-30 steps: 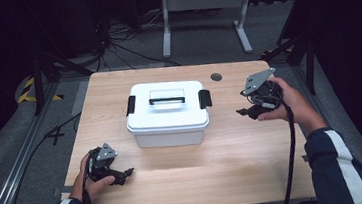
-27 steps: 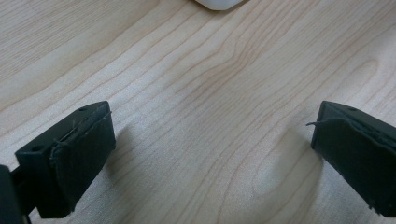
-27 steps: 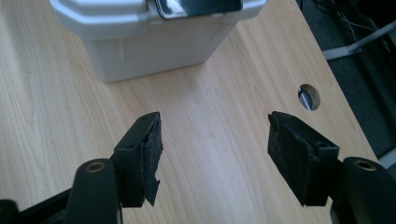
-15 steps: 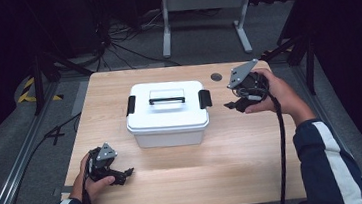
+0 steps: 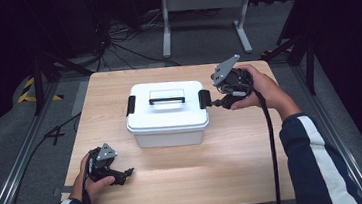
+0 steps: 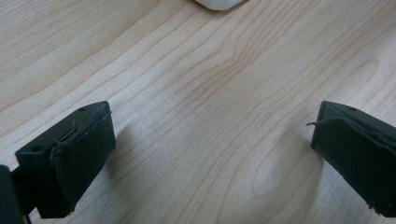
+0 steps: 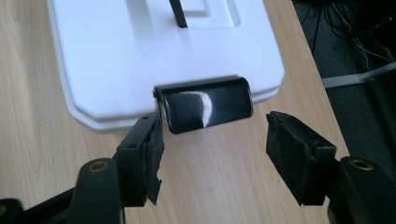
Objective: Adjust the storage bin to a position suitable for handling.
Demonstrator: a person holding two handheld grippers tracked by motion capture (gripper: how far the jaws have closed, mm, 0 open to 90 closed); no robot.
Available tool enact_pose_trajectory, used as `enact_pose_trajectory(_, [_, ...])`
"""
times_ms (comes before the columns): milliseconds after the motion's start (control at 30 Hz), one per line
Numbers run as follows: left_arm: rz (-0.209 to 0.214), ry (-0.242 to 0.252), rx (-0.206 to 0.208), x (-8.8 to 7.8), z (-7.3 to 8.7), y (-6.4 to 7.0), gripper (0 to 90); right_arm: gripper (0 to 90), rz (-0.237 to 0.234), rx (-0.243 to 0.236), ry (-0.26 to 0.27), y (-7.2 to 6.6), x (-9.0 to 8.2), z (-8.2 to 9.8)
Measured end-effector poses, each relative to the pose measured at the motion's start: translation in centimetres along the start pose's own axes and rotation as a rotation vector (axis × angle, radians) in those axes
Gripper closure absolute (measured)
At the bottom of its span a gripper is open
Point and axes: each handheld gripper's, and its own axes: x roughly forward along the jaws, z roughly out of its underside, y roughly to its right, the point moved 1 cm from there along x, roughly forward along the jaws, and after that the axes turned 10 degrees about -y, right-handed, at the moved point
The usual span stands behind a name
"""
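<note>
- White plastic storage box [image 5: 166, 114]: sits near the middle of the wooden table [image 5: 215, 169], lid on, a black carry handle [image 5: 167, 101] lying flat in the recess on top.
- Black latch, right end [image 5: 204, 98]: clipped down over the lid edge. In my right gripper view the same latch [image 7: 208, 103] is glossy, lies just ahead of my jaws, and neither pad touches it.
- Black latch, left end [image 5: 130, 105]: also down against the box side.
- My right gripper [image 5: 217, 102]: held level at the right end of the box, tips pointing at the near latch. Jaws stand fairly wide, one pad to each side of the latch line, with nothing gripped between them. In my right gripper view the left pad [image 7: 152, 154] sits just below the lid's rim.
- My right hand [image 5: 258, 87]: wraps the gripper body from the far side, the cable trailing down toward my striped sleeve.
- My left gripper [image 5: 126, 173]: low over the near left part of the table, well apart from the box, my left hand [image 5: 92, 178] around it. In my left gripper view the jaws stand wide apart over bare wood grain, empty.
- Box corner [image 6: 215, 3]: just visible at the top edge of my left gripper view.
</note>
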Motion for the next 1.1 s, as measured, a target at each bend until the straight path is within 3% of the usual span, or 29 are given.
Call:
enact_pose_trajectory(567, [-0.001,0.003,0.002,0.0,0.0,0.0,0.1,41.5,-0.016,-0.083,-0.038,-0.3,1.2,-3.9])
enact_pose_trajectory(800, [-0.001,0.002,0.002,0.0,0.0,0.0,0.1,42.5,-0.042,-0.115,-0.031,-0.5,2.0,-5.3])
enact_pose_trajectory(1100, [-0.001,0.003,0.004,0.0,0.0,0.0,0.2,42.5,-0.056,-0.123,-0.059,-0.6,3.1,-6.9])
